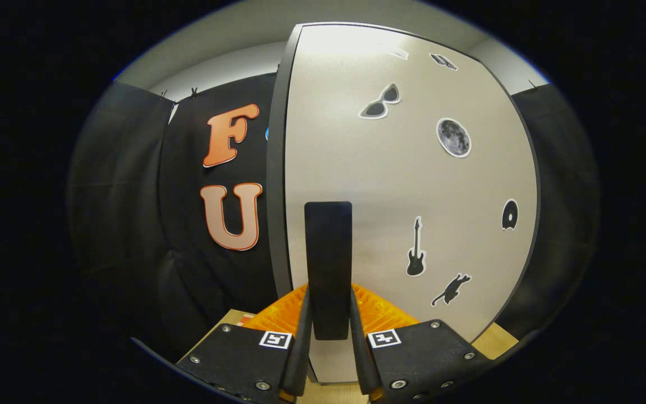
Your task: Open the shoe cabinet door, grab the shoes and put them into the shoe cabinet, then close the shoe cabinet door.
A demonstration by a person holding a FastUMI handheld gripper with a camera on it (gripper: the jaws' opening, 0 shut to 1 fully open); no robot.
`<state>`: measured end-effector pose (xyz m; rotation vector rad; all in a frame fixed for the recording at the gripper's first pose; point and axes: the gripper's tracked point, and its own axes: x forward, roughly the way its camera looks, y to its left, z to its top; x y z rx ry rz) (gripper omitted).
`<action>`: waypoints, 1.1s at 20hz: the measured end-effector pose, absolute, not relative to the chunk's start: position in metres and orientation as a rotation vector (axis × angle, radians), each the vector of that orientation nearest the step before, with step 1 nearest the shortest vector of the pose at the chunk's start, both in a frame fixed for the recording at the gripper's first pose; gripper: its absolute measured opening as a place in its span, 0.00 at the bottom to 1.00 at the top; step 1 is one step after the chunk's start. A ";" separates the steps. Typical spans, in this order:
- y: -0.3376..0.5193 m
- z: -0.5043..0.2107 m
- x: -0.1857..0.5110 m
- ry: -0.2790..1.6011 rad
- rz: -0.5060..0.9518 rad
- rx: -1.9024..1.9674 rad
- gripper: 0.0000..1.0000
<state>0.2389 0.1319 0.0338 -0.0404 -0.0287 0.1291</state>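
Handle stood upright between my gripper fingers, which were clenched on it, cabinet door dead ahead.

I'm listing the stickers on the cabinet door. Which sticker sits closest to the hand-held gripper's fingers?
The cat sticker, lowest on the door, just below the guitar sticker. The moon and sunglasses sit far higher. The hand-held gripper grips the black handle.

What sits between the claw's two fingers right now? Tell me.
The cabinet door's black handle stands between the claw fingers in the gripper view; both fingers press on it against the door.
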 end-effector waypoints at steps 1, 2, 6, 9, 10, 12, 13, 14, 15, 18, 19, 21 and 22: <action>0.132 0.033 0.237 -0.023 0.134 -0.035 0.35; 0.132 0.033 0.234 -0.019 0.143 -0.040 0.33; 0.128 0.031 0.212 -0.021 0.155 -0.021 0.30; 0.118 0.030 0.191 -0.036 0.158 -0.043 0.29; 0.115 0.030 0.186 -0.037 0.159 -0.037 0.27; 0.109 0.030 0.175 -0.033 0.153 -0.028 0.27; 0.104 0.028 0.171 -0.031 0.142 -0.033 0.27; 0.101 0.029 0.166 -0.030 0.135 -0.031 0.26; 0.098 0.028 0.160 -0.030 0.130 -0.026 0.24; 0.089 0.027 0.152 -0.024 0.109 -0.015 0.24; 0.086 0.026 0.149 -0.020 0.097 -0.011 0.24; 0.080 0.025 0.144 -0.016 0.081 -0.015 0.24; 0.078 0.025 0.142 -0.014 0.077 -0.010 0.24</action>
